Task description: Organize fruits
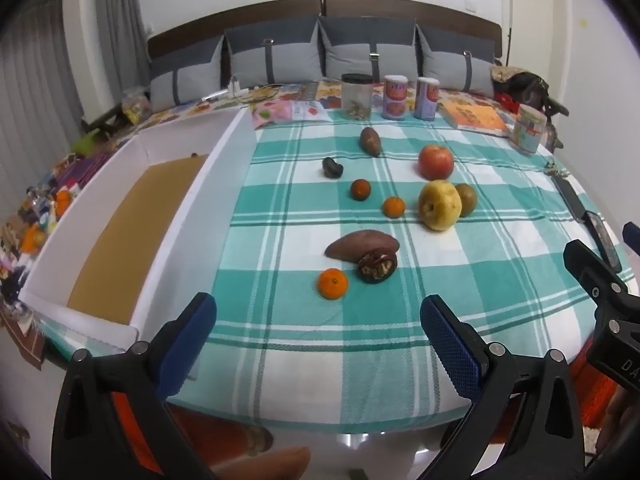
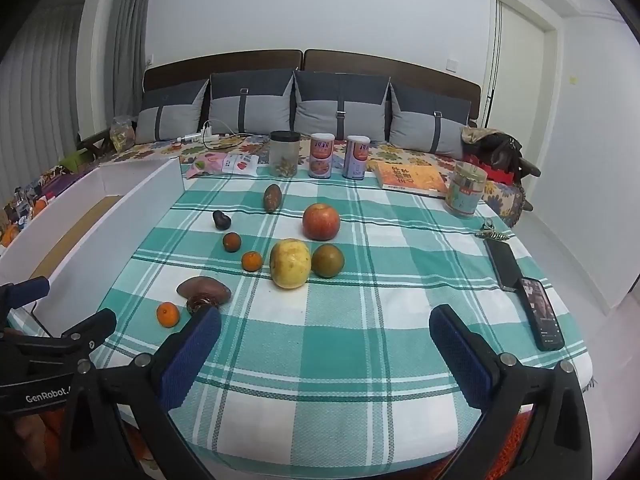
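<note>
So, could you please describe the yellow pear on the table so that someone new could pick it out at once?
Start at the checked tablecloth and find the red apple near its middle. Just in front of the apple two fruits sit side by side: the pear and a smaller green-brown fruit. The pear is the only pale yellow fruit, and the biggest of the group.

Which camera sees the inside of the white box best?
The left wrist view. There the white box shows its brown floor from near end to far end. In the right wrist view the box is seen side-on, so its wall hides all but a thin strip of the floor.
</note>
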A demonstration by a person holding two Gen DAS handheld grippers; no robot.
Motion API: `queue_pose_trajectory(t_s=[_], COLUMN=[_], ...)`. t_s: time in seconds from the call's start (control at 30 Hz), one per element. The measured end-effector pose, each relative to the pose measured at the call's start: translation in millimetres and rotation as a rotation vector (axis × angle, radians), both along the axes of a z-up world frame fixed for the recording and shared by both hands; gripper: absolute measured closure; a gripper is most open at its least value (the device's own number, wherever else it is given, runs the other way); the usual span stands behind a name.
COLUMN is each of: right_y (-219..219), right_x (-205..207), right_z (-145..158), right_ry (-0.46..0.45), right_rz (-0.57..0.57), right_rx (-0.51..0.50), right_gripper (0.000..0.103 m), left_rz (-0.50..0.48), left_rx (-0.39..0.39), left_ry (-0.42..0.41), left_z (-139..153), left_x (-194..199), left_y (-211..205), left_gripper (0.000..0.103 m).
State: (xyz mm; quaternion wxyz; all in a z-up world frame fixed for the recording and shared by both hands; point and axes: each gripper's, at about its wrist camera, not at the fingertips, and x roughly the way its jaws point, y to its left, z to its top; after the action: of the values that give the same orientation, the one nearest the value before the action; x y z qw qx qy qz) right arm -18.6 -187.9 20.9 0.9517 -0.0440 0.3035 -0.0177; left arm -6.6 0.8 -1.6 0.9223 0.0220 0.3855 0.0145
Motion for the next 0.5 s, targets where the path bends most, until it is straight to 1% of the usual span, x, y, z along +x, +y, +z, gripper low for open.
queue_pose_trajectory(t_s=[0.5], right_y=[-2.2], right_x=[0.0], right_z=[0.5], right_ry=[-0.014], right_rz=[-0.01], right_rx=[-0.022], right_gripper=[0.0], left_rz=[0.0], left_rx=[0.012], left_ry=[0.009], left_z=[-4.4], left_x=[1.7], left_y=[-1.7], left_gripper=[0.001])
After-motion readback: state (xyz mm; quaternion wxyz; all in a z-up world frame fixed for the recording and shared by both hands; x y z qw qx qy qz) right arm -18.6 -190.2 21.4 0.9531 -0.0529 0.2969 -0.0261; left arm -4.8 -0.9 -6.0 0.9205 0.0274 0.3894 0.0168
